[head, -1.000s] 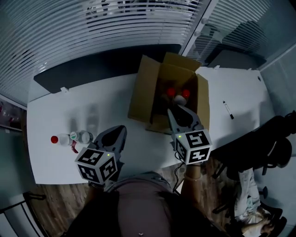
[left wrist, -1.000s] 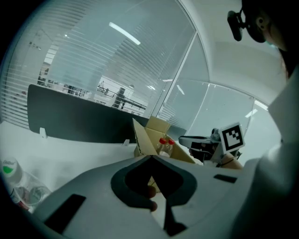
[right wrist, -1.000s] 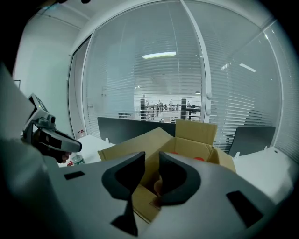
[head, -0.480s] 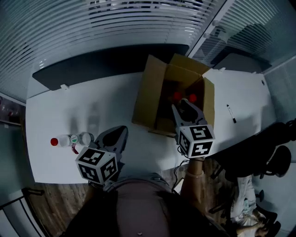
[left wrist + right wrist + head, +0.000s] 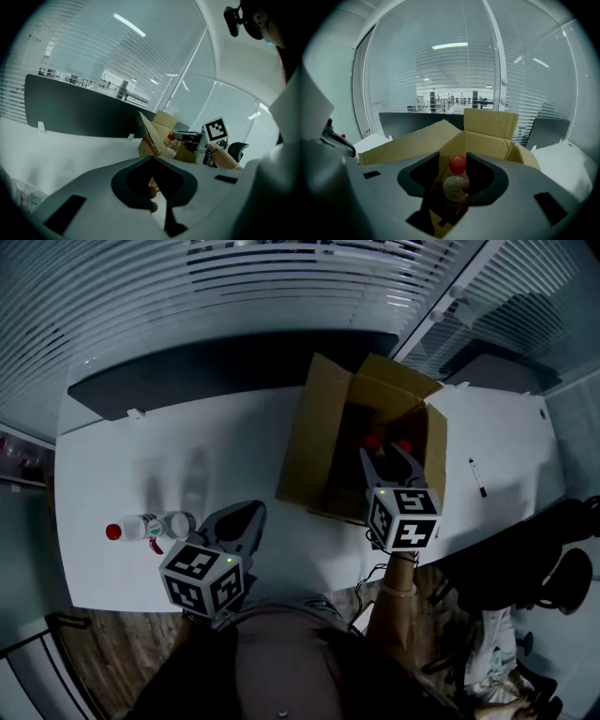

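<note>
An open cardboard box (image 5: 323, 442) stands on the white table (image 5: 225, 451), with red-capped bottles (image 5: 373, 441) upright inside. My right gripper (image 5: 385, 455) reaches over the box's near wall and is open. In the right gripper view a clear bottle with a red cap (image 5: 456, 180) stands between the spread jaws of the right gripper (image 5: 453, 157); I cannot tell whether they touch it. My left gripper (image 5: 250, 513) hangs over the table's front edge, shut and empty. From the left gripper (image 5: 152, 159) I see the box (image 5: 153, 138) ahead.
Two clear bottles (image 5: 150, 526) lie near the table's front left, one with a red cap. A black marker (image 5: 476, 477) lies on the table at the right. A dark partition (image 5: 225, 362) runs along the back edge. Office chairs (image 5: 553, 559) stand at the right.
My right gripper has spread its jaws, and a red-capped bottle now shows between them. The left gripper stays shut; the bottles at its left have nearly slid out of its view.
</note>
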A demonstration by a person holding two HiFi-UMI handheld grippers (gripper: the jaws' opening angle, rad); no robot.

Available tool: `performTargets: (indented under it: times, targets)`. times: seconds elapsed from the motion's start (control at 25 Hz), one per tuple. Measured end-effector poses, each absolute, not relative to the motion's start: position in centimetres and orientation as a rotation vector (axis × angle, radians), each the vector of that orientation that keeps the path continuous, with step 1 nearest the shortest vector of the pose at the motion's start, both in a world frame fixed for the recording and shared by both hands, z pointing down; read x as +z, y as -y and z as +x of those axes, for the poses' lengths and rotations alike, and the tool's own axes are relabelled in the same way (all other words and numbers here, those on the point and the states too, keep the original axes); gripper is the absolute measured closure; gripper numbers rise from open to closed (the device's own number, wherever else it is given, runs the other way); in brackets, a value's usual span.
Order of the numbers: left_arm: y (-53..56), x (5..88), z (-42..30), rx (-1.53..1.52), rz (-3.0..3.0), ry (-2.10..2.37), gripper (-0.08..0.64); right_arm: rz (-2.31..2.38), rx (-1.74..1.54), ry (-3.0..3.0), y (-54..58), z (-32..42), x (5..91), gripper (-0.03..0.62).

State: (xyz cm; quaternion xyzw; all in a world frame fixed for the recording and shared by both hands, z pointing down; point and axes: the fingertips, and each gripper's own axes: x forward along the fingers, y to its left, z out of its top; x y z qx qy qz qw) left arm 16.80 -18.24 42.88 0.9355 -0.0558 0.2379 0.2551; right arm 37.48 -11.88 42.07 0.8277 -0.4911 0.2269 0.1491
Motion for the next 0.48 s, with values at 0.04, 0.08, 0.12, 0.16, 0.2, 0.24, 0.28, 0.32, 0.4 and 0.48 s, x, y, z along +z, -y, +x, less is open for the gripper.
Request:
performTargets:
  times: [0.04, 0.08, 0.12, 0.16, 0.2, 0.24, 0.28, 0.32, 0.4, 0.48]
  targets:
    - [18.3, 43.0, 16.8, 0.650, 2.537, 0.153, 0.552, 2.379, 0.661, 1.407, 12.0, 37.7, 42.3, 0.427]
    - [18.4, 43.2, 16.8, 0.654, 2.533, 0.155, 0.552, 2.377, 0.671, 1.402, 12.1, 37.9, 42.5, 0.424]
    - [18.4, 43.3, 16.8, 0.657, 2.529, 0.158, 0.552, 2.376, 0.684, 1.397, 12.2, 38.1, 42.8, 0.423]
    - [18.5, 43.5, 16.8, 0.661, 2.525, 0.160, 0.552, 2.373, 0.699, 1.393, 12.3, 38.2, 43.1, 0.422]
    - [18.5, 43.6, 16.8, 0.664, 2.521, 0.162, 0.552, 2.371, 0.715, 1.389, 12.4, 38.4, 43.4, 0.422]
    - [18.6, 43.7, 16.8, 0.667, 2.518, 0.163, 0.552, 2.370, 0.730, 1.386, 12.5, 38.5, 43.6, 0.420]
    - [18.6, 43.9, 16.8, 0.669, 2.515, 0.164, 0.552, 2.369, 0.745, 1.381, 12.6, 38.6, 43.9, 0.419]
    - [18.7, 43.9, 16.9, 0.671, 2.512, 0.166, 0.552, 2.365, 0.760, 1.377, 12.7, 38.8, 44.1, 0.419]
    - [18.9, 44.1, 17.0, 0.675, 2.507, 0.170, 0.551, 2.350, 0.795, 1.371, 12.9, 39.0, 44.6, 0.419]
    - [19.1, 44.3, 17.1, 0.677, 2.504, 0.175, 0.552, 2.337, 0.830, 1.369, 13.1, 39.1, 45.2, 0.419]
